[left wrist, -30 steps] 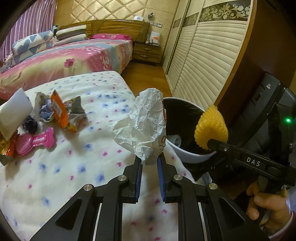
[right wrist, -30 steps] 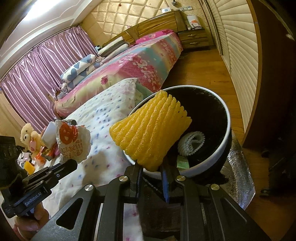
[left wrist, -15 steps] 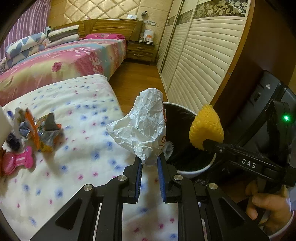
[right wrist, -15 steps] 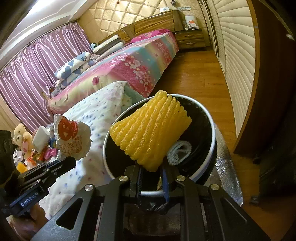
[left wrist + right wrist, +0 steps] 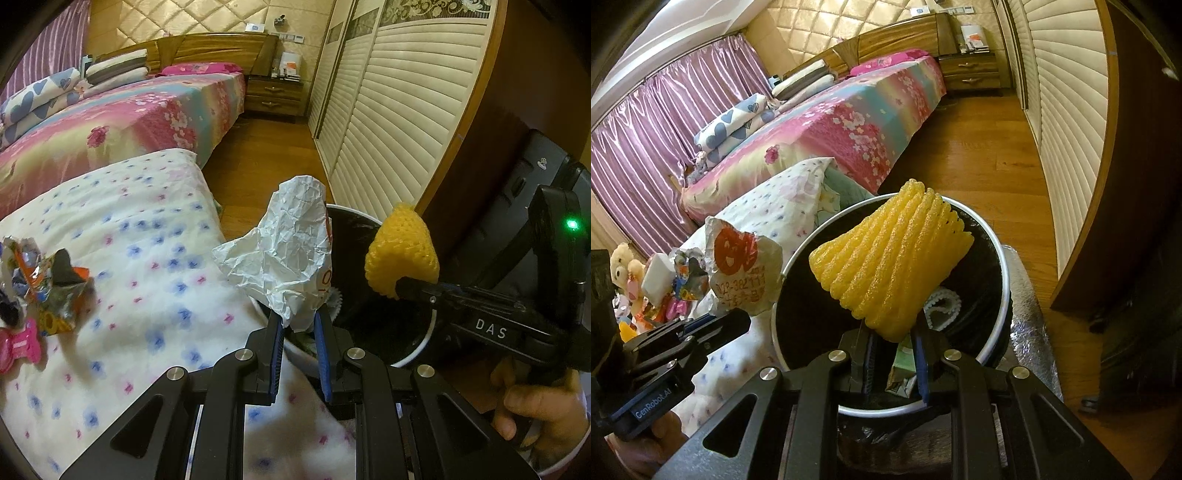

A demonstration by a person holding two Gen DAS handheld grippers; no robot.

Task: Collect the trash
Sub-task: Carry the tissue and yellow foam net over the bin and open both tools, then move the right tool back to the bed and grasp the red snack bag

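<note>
Both pieces of trash are in hand and close to the round, white-rimmed trash bin with a black liner [image 5: 1003, 295], so the step is the drop. The left gripper [image 5: 298, 325] is clamped narrow on the crumpled white paper wrapper with a red printed logo [image 5: 288, 251]; the right gripper [image 5: 894, 332] is pinched on the yellow ribbed foam fruit net [image 5: 890, 262].

The foam net hangs over the bin's mouth in the right wrist view, so it looks ready to release. The wrapper sits at the bin's near rim, on the side toward the bed, partly over the mattress edge. It would be wise to carry it further across the rim before the jaws part, since light paper may catch on the edge and fall back. Opening each gripper fully should help, as crumpled paper and foam tend to cling to the pads.

Inside the bin lie a white ridged foam strip [image 5: 942, 306] and a small green carton [image 5: 901, 369].

Beside the bin stands a bed with a white sheet dotted blue and pink [image 5: 147, 258]. Well away from the bin on that sheet, more litter waits: an orange and silver foil snack wrapper [image 5: 55, 288] and a pink plastic bone-shaped toy [image 5: 22, 343]. Beyond the bin run a wooden floor [image 5: 979, 155], a larger bed with a pink floral cover [image 5: 849, 122] and cream louvred wardrobe doors [image 5: 399, 122]. Purple curtains [image 5: 665, 129] hang far behind.
</note>
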